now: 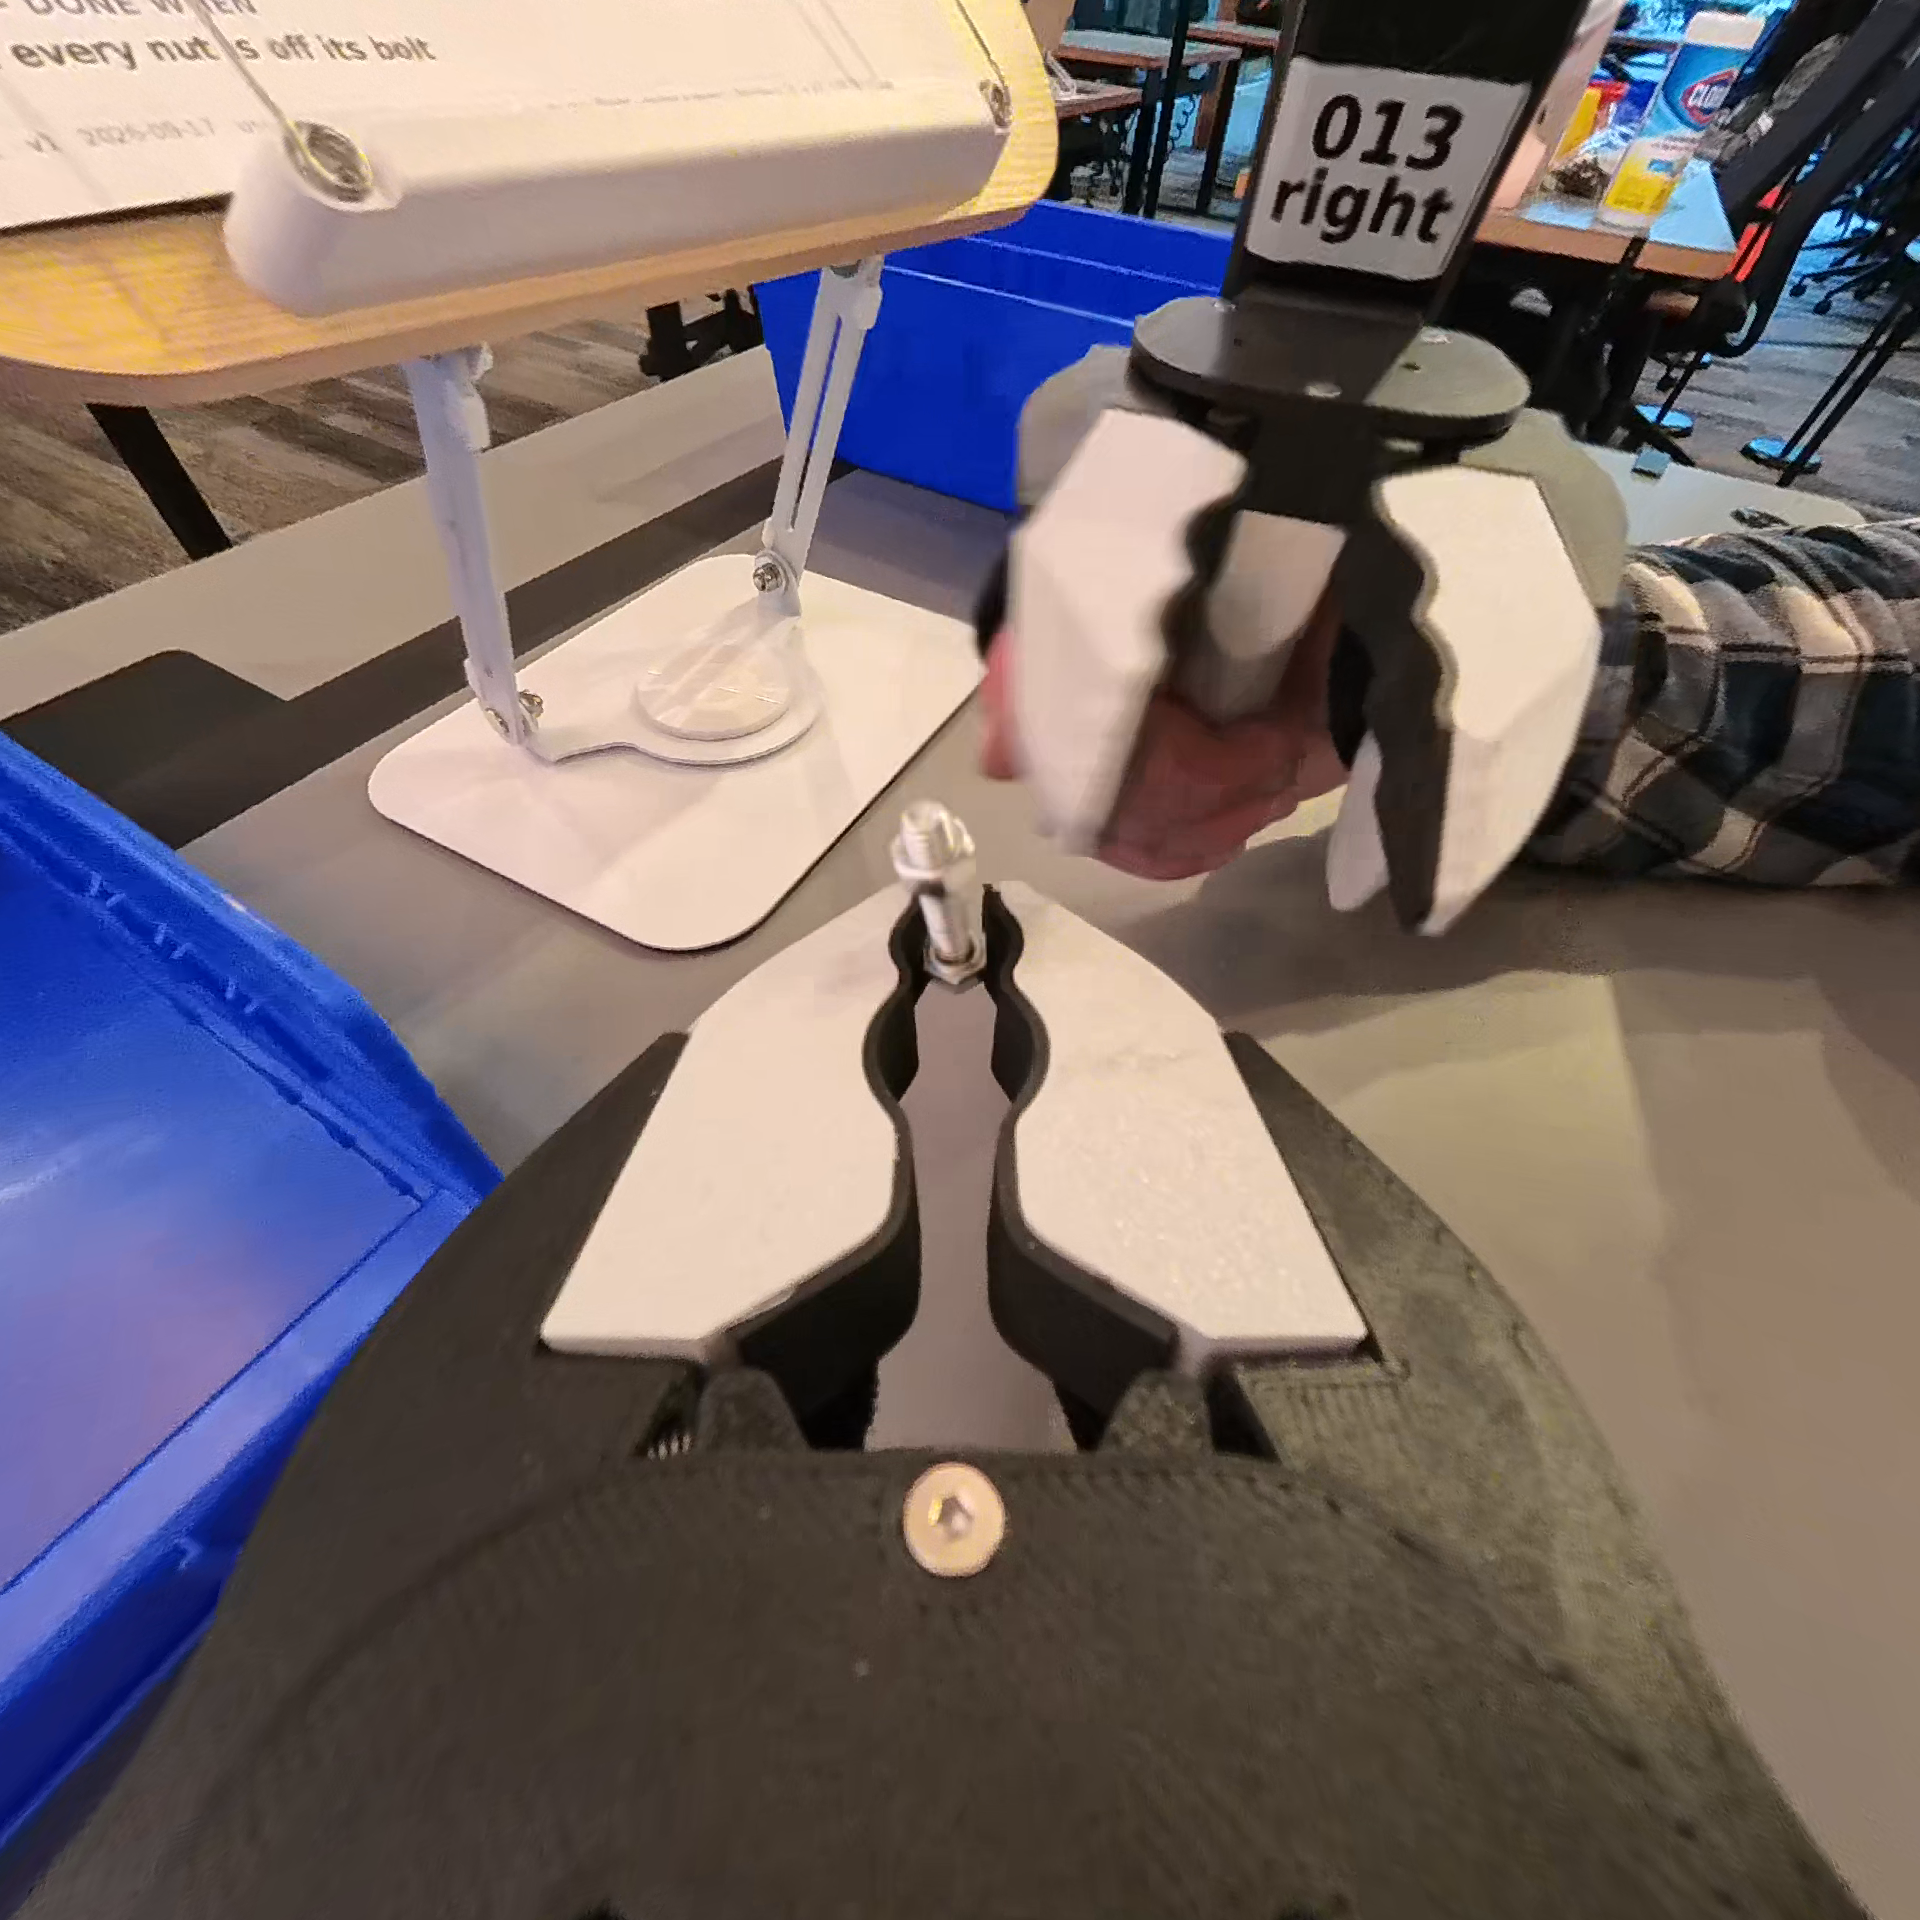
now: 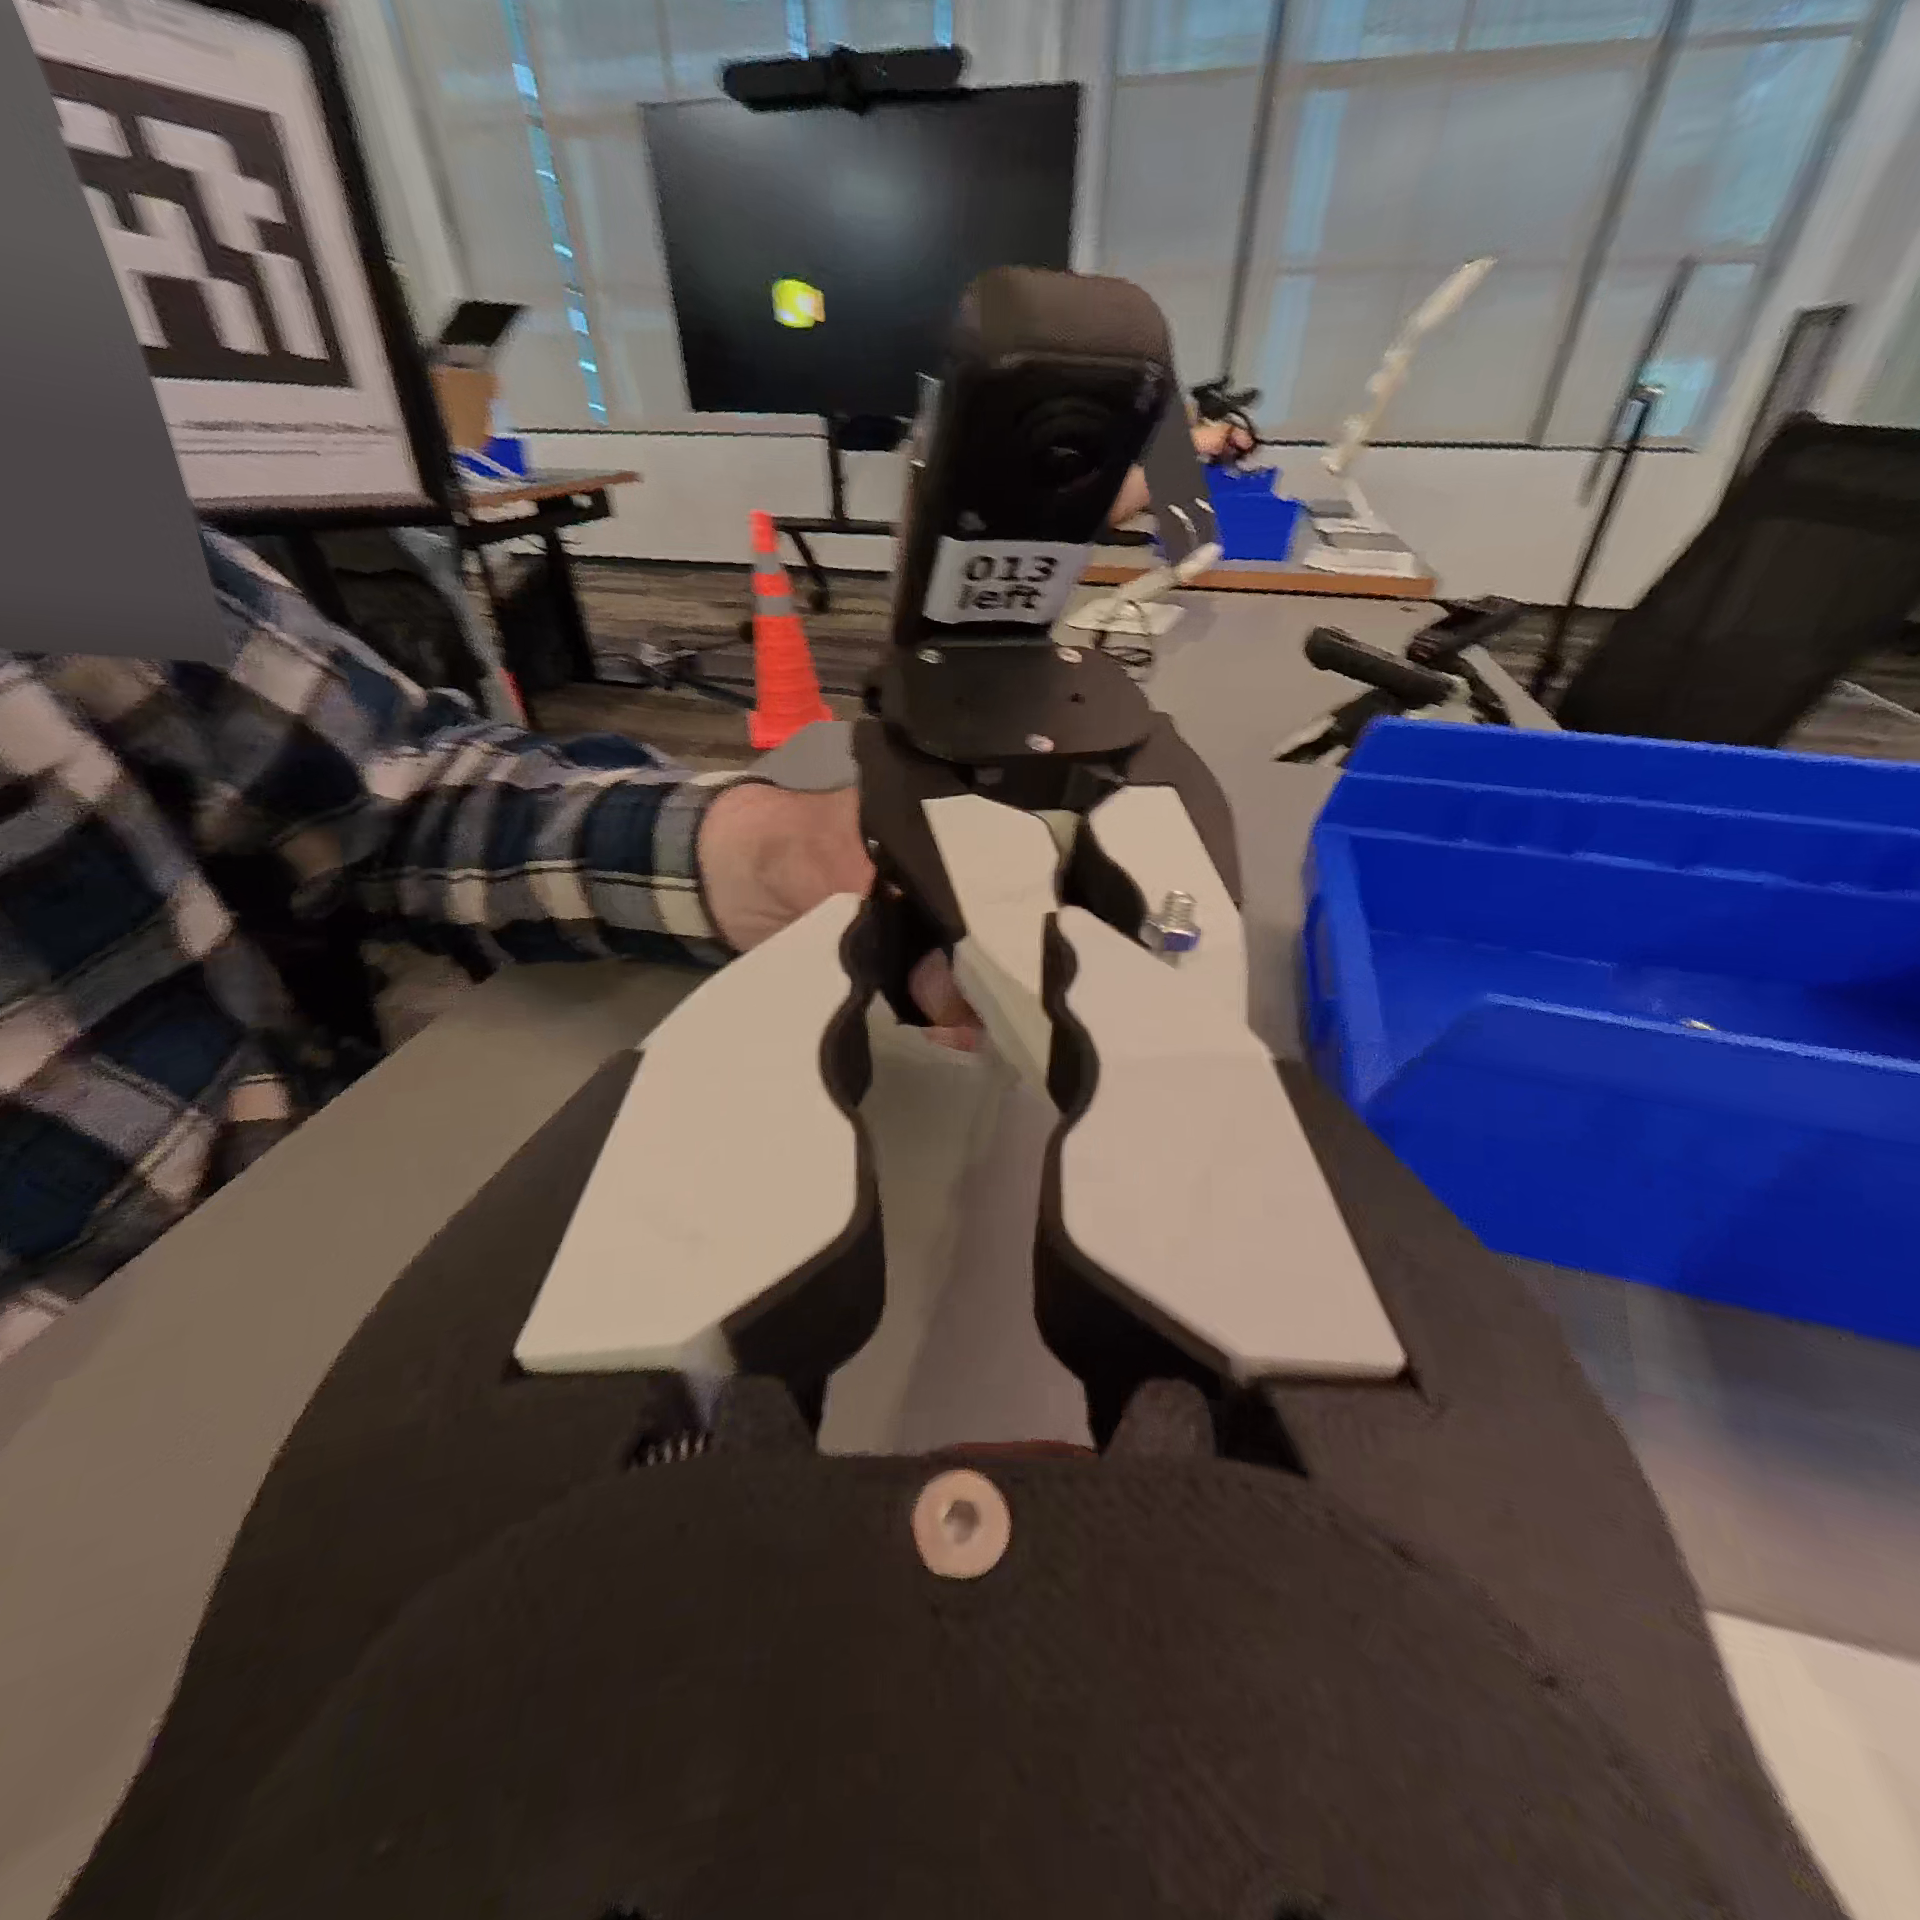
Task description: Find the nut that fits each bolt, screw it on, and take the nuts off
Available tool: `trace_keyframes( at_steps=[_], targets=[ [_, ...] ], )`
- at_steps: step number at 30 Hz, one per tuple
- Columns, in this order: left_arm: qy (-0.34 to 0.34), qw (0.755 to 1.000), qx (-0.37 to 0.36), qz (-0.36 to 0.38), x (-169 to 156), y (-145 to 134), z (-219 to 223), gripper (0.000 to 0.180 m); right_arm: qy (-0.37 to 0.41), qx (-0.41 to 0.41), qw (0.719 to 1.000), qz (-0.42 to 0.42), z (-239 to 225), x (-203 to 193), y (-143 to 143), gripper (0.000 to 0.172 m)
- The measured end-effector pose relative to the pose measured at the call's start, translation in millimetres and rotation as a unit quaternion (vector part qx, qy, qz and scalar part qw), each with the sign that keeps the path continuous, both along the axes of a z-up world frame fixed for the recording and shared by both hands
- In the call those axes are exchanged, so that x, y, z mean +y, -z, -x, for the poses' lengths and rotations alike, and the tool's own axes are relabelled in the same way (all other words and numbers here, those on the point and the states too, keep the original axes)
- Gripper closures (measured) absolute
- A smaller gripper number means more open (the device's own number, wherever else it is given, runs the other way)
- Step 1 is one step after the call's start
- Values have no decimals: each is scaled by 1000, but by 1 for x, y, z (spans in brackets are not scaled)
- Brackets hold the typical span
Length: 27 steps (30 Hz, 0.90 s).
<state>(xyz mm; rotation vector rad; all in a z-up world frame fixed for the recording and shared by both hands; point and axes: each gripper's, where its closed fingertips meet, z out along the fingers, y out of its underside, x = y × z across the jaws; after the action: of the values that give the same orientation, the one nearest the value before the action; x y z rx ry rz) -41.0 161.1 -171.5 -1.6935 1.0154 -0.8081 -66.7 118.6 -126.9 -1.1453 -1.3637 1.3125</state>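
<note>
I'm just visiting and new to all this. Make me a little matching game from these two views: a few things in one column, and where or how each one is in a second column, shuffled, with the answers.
Things
1. bolt
2. left gripper
3. right gripper
4. blue bin

Place or state
A. fingers apart, nothing between them, in the air
B. standing on the grey table, off to the side
C. sticking out past the fingertips, a nut near its far end
D. fingers closed around the bolt's lower end

Pairs: 1-C, 2-D, 3-A, 4-B

Orange cone (image 2: 781, 655); dark screen (image 2: 862, 249); white stand (image 1: 665, 769)
</note>
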Motion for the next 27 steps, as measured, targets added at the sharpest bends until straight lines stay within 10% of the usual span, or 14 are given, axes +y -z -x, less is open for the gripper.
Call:
trace_keyframes(
  at_steps=[7,27],
  targets=[
    [10,1000,4,-2,-3,1,-5,171,56,-2,998,5,2,18,1,115],
    [24,1000,6,-13,-8,1,-10,171,104,-36,994,-9,9,29,16,166]
  ],
)
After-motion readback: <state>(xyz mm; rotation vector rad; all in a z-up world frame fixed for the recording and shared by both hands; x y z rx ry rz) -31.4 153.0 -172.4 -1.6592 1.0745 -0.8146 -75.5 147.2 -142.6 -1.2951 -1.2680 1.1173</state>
